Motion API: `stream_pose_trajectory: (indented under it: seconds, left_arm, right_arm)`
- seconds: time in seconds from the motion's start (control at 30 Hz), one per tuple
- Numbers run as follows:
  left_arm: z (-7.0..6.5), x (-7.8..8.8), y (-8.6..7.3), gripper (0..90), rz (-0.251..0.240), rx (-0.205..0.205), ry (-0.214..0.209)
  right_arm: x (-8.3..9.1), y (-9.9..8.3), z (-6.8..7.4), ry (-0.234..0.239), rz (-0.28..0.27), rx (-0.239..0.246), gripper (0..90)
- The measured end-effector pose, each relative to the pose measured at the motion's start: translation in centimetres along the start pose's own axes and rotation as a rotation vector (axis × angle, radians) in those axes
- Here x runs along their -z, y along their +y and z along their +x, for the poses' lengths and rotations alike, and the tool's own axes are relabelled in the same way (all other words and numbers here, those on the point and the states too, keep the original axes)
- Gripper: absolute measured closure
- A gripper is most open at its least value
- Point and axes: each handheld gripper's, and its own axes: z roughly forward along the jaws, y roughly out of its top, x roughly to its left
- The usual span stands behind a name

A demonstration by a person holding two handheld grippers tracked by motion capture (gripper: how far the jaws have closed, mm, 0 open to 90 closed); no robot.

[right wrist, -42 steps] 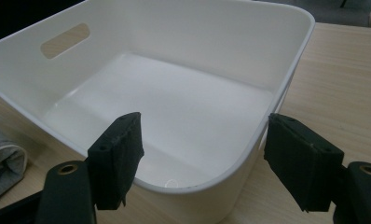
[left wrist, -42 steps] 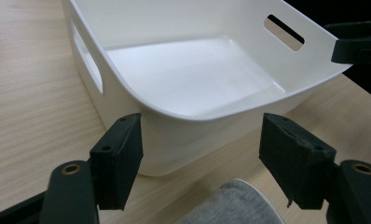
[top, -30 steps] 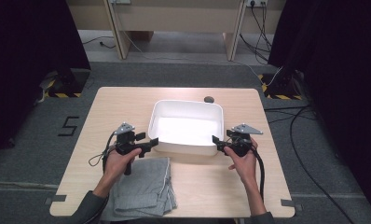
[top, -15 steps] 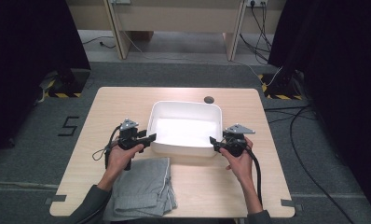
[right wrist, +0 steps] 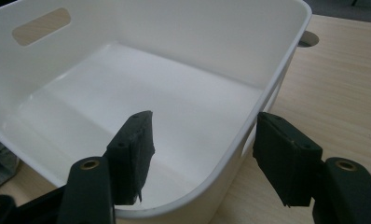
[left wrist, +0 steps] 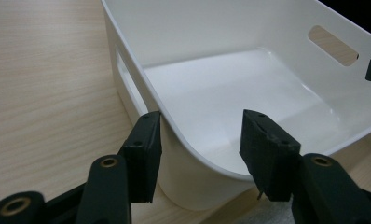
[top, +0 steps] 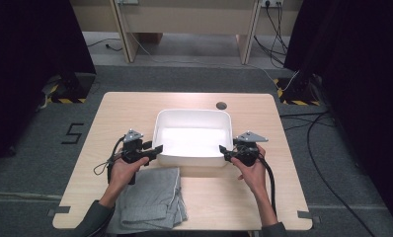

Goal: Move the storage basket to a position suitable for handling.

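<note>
A white tub (top: 193,123) sits at the middle of the wooden table (top: 110,113), its inside bare and glossy, a slot handle in each end wall. At seven o'clock from it lies a folded grey cloth (top: 152,202). The left gripper (top: 156,149) straddles the tub's near-left corner, jaws spread wide, gripping nothing. The right gripper (top: 223,151), at the near-right corner, gapes likewise around the rim. Both forearms reach up from six o'clock.

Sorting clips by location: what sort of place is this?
Probably a lab or recording studio: black curtains at the sides, hazard-taped stand bases, cables across grey carpet, a taped floor number.
</note>
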Motion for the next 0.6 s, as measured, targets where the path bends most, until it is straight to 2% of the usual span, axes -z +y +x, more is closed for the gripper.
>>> stream_pose_trajectory:
  seconds: [0.13, 0.17, 0.2, 0.27, 0.3, 0.37, 0.43, 0.5, 0.53, 0.6]
  left_arm:
    - [0.1, 0.0, -0.1, 47.7, -0.005, 0.004, -0.003]
    - [0.1, 0.0, -0.1, 44.4, -0.005, 0.004, -0.003]
    - [0.0, 0.2, -0.1, 39.4, -0.006, 0.017, -0.001]
    - [0.2, 0.7, -0.2, 31.5, -0.003, 0.021, 0.006]
    - [0.3, 1.0, -0.2, 29.5, -0.005, 0.030, 0.003]
    - [0.5, 1.9, -0.3, 27.2, -0.005, 0.045, -0.009]
    - [0.5, 2.4, -0.4, 25.2, -0.007, 0.043, -0.017]
    - [0.4, 3.8, -0.8, 24.7, -0.012, 0.035, -0.024]
    - [0.4, 3.8, -0.8, 24.4, -0.012, 0.035, -0.024]
    - [0.2, 5.0, -1.5, 24.1, 0.001, 0.012, -0.030]
  right_arm:
    - [-0.1, -0.1, 0.1, 0.006, -0.005, -0.021, 35.6]
    - [-0.1, -0.1, 0.1, 0.006, -0.005, -0.021, 35.6]
    - [0.2, -0.2, 0.3, -0.021, -0.009, -0.032, 34.0]
    - [0.8, -0.2, 0.6, -0.077, -0.007, 0.006, 29.8]
    - [1.2, -0.2, 0.8, -0.075, -0.006, 0.008, 25.6]
    - [2.2, -0.2, 1.0, -0.058, -0.022, 0.010, 26.6]
    - [2.8, -0.2, 1.1, -0.059, -0.029, 0.008, 25.9]
    - [4.0, -0.2, 1.1, -0.058, -0.041, -0.007, 24.9]
    - [4.2, -0.3, 1.2, -0.051, -0.042, -0.014, 24.8]
    - [4.7, -0.6, 1.5, -0.025, -0.036, -0.012, 25.2]
